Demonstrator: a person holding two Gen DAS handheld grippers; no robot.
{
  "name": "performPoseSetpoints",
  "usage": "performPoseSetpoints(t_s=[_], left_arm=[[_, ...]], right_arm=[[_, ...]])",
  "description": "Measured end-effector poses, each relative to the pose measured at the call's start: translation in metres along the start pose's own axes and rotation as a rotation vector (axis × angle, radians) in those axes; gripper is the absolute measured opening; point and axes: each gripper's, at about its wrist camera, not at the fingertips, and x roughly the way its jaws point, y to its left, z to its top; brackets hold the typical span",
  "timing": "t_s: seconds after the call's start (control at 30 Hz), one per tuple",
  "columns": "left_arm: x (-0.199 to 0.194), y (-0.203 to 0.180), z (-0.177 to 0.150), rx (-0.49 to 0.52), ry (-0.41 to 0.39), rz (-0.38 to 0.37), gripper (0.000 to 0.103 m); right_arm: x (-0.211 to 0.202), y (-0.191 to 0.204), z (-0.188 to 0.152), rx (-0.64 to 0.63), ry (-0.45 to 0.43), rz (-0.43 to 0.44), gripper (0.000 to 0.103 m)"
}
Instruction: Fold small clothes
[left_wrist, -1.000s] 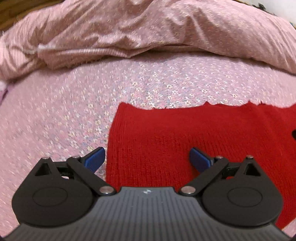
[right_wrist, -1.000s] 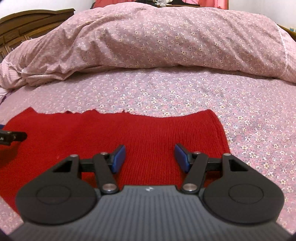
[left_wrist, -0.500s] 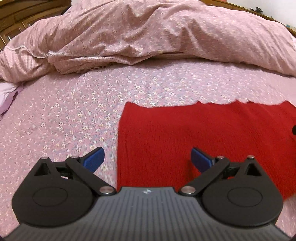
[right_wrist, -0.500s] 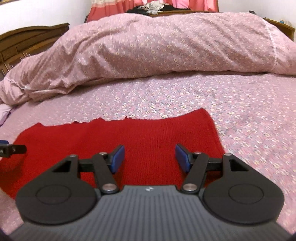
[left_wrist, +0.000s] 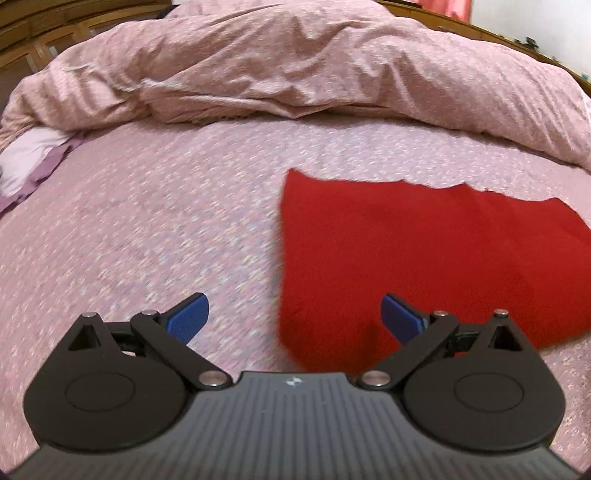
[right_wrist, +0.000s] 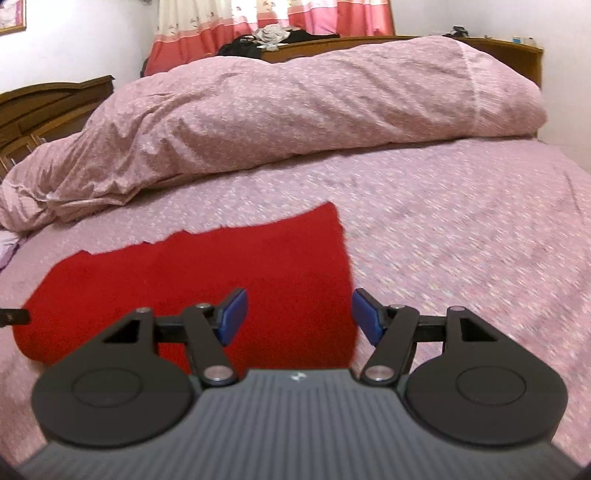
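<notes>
1. Both grippers hover above the bed (left_wrist: 155, 229) with nothing held: left gripper (left_wrist: 291, 314) fingers spread wide, right gripper (right_wrist: 299, 314) fingers apart and opening, likely so the cloth can lie flat.
2. Red knit garment (left_wrist: 424, 258) lies flat on the floral sheet, near the duvet (right_wrist: 295, 118), a rough rectangle with one jagged far edge.
</notes>
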Motion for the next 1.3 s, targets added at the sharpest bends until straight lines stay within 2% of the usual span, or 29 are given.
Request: performPoseSetpoints(t_s=[0.23,0.37,0.67,0.77,0.8,1.03,1.1,1.3], left_arm=[[-0.002,0.011,-0.017,-0.014,0.015,0.009,0.101],[0.001,0.006,-0.022,-0.004,0.026,-0.009,0.101],[0.018,-0.002,-0.019,-0.013,0.059,0.005,0.101],[0.025,-0.001,-0.015,-0.028,0.088,0.002,0.101],[0.026,-0.002,-0.015,-0.027,0.087,0.001,0.101],[0.031,-0.006,-0.018,-0.007,0.09,0.013,0.101],[0.032,-0.007,-0.018,-0.012,0.095,0.015,0.101],[0.034,-0.008,-0.016,-0.005,0.095,0.021,0.101]], right_arm=[[-0.002,-0.02,-0.027,0.109,0.048,-0.027,0.066],[0.002,-0.022,-0.037,0.157,0.059,-0.007,0.066],[0.029,-0.017,-0.038,0.285,0.084,0.046,0.069],[0.042,-0.017,-0.038,0.314,0.103,0.053,0.073],[0.044,-0.015,-0.037,0.304,0.097,0.052,0.078],[0.061,-0.012,-0.025,0.284,0.111,0.064,0.088],[0.067,-0.011,-0.022,0.287,0.115,0.069,0.094],[0.075,-0.007,-0.02,0.302,0.086,0.046,0.095]])
